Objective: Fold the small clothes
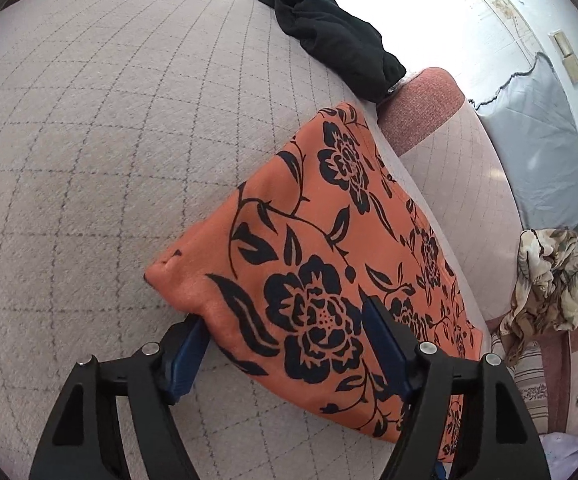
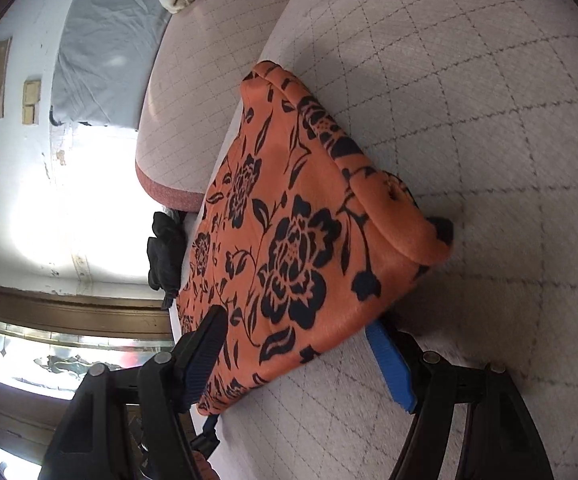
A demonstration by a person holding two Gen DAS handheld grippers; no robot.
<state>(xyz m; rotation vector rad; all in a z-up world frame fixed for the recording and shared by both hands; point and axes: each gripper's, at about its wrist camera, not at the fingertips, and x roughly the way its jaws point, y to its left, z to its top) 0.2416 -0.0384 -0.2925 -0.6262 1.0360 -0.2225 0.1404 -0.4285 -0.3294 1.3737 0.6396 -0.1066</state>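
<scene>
Left wrist view: the left gripper (image 1: 289,336) straddles a near edge of the orange floral garment (image 1: 329,240), folded on the quilted sofa seat (image 1: 89,140), jaws wide, no pinch evident. Right wrist view: the right gripper (image 2: 301,340) likewise brackets the garment's (image 2: 289,240) edge, jaws wide. Judged step: positioning for the next fold, which calls for both grippers to close on fabric before lifting.

Folded garment (image 1: 321,240) on cushion (image 1: 109,140)

— The orange floral garment (image 1: 321,248)?
— Soft matt knit, slightly fuzzy.
— And the bed cover (image 1: 89,140)?
— Matt quilted cloth, probably cotton; black garment (image 1: 337,36) looks thin, dull fabric.
</scene>
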